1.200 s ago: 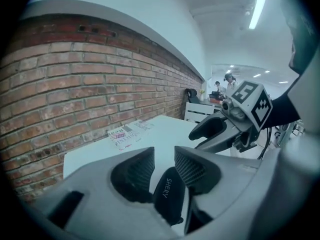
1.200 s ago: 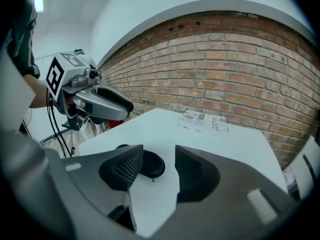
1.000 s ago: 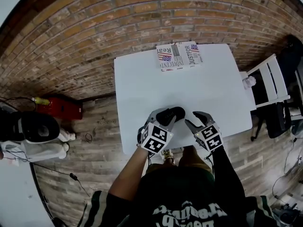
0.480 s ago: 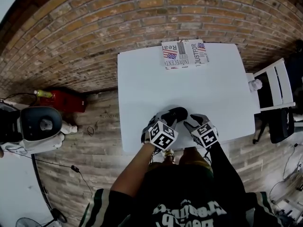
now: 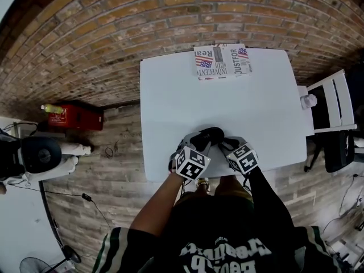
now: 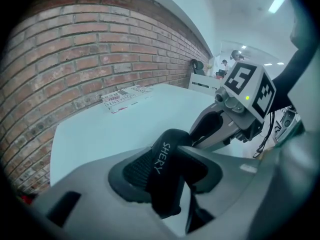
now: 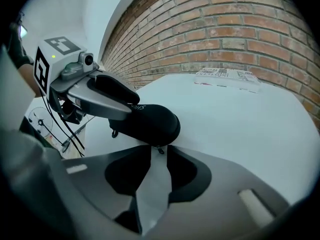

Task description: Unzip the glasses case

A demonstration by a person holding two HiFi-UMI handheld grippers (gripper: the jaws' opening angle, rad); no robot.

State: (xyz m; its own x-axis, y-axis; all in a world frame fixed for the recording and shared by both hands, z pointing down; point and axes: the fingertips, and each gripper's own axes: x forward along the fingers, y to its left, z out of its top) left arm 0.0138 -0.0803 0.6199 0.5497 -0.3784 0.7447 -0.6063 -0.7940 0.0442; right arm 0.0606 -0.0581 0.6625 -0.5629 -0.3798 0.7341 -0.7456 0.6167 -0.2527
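Note:
The black glasses case (image 5: 207,135) lies near the front edge of the white table (image 5: 170,90). My left gripper (image 5: 195,145) is shut on the case's left end. In the left gripper view the lettered case (image 6: 167,156) fills the gap between the jaws, which have just been opening a little. My right gripper (image 5: 226,145) is at the case's right end. Its jaws have just been closing and stand narrowly open. In the right gripper view the small zipper pull (image 7: 160,150) hangs from the case (image 7: 147,121) between the two tips of that gripper (image 7: 158,154), with a sliver of gap on each side.
A printed paper (image 5: 220,62) lies at the table's far edge by the brick wall. A white chair (image 5: 327,104) stands at the table's right. On the floor to the left sits a red box (image 5: 77,117).
Both grippers have come down toward the table with the case. The right gripper has slid left up to the case's end, and its jaws have narrowed around the zipper pull.

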